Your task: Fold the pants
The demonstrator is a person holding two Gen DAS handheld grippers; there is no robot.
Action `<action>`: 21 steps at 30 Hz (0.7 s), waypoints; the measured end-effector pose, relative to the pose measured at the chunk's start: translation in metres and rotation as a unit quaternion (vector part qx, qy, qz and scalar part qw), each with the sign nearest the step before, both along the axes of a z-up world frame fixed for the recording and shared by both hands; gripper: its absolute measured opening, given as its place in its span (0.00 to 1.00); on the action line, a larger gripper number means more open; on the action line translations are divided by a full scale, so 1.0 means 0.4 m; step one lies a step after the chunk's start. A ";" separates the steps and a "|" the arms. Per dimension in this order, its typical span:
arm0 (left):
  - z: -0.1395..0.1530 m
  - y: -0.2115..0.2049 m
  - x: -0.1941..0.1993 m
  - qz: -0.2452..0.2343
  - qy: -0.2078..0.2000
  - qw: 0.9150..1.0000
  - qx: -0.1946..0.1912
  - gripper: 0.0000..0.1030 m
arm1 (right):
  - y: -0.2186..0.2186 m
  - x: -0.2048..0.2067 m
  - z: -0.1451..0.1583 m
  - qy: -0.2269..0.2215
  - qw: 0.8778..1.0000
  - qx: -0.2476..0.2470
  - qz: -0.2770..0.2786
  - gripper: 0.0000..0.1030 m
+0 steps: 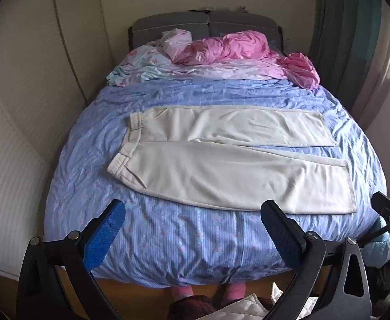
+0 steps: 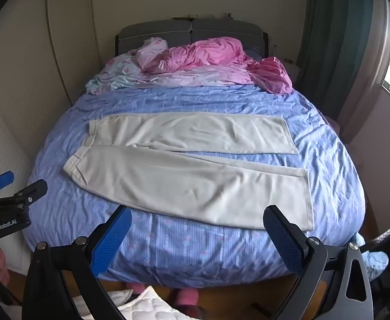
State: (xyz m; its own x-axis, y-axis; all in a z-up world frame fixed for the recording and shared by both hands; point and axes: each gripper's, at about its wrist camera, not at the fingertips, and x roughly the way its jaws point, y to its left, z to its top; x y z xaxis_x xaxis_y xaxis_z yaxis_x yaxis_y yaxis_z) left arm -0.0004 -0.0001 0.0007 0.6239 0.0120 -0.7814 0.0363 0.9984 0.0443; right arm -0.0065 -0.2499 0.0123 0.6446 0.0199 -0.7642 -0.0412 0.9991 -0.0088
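A: In the middle of the frame, on the blue bedspread, the cream pants lie spread flat, waistband toward the left, both legs running to the right.

B: The legs, are they together?

A: Side by side at the waist, splitting a little toward the hems. Bedspread shows between them at the right.

B: And the tongs?

A: The left gripper hangs at the bottom of its view with its blue pads wide apart, nothing between them but the bed's near edge. The right gripper is the same: spread wide, empty, its right finger near the lower hem corner but not on the cloth.

B: What's at the top?

A: A crumpled pink quilt against the grey headboard.
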 end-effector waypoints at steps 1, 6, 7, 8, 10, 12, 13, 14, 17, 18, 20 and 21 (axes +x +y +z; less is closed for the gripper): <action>0.003 0.000 -0.002 -0.002 -0.003 1.000 -0.002 1.00 | 0.000 0.000 0.000 0.000 1.000 0.001 0.000 0.98; 0.022 0.037 0.016 0.001 0.000 1.000 -0.024 1.00 | 0.000 0.001 -0.002 0.000 1.000 0.002 0.004 0.98; 0.025 0.031 0.003 0.000 -0.009 1.000 -0.020 1.00 | 0.005 0.000 0.003 -0.001 1.000 0.001 0.006 0.98; 0.027 0.016 0.002 -0.001 -0.007 1.000 -0.016 1.00 | 0.005 -0.002 0.004 -0.002 1.000 0.000 0.007 0.98; 0.026 -0.017 -0.022 0.003 -0.017 1.000 -0.010 1.00 | 0.009 0.000 0.003 -0.004 1.000 -0.002 0.010 0.98; 0.036 -0.028 -0.030 0.000 -0.023 1.000 -0.008 1.00 | 0.017 0.006 -0.002 -0.004 1.000 -0.005 0.013 0.98; 0.038 -0.028 -0.030 0.000 -0.024 1.000 -0.009 1.00 | 0.021 0.007 -0.002 -0.004 1.000 -0.006 0.014 0.98; 0.041 -0.030 -0.031 -0.002 -0.026 1.000 -0.011 1.00 | 0.023 0.006 0.000 -0.005 1.000 -0.006 0.014 0.98; 0.043 -0.032 -0.031 -0.006 -0.026 1.000 -0.014 1.00 | 0.017 0.001 0.005 -0.008 1.000 -0.007 0.022 0.98; 0.043 -0.034 -0.030 -0.007 -0.025 1.000 -0.015 1.00 | 0.018 0.002 0.004 -0.008 1.000 -0.007 0.022 0.98; 0.040 -0.040 -0.034 -0.006 -0.023 1.000 -0.016 1.00 | 0.016 0.000 0.005 -0.007 1.000 -0.006 0.023 0.98; 0.040 -0.043 -0.034 -0.006 -0.021 1.000 -0.017 1.00 | 0.016 0.001 0.005 -0.006 1.000 -0.004 0.023 0.98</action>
State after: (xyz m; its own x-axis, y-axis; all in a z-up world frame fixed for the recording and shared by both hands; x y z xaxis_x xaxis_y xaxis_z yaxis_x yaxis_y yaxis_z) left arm -0.0140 -0.0174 0.0167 0.6568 -0.0206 -0.7538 0.0463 0.9988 0.0130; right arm -0.0061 -0.2433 0.0141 0.6516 0.0440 -0.7573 -0.0871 0.9961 -0.0170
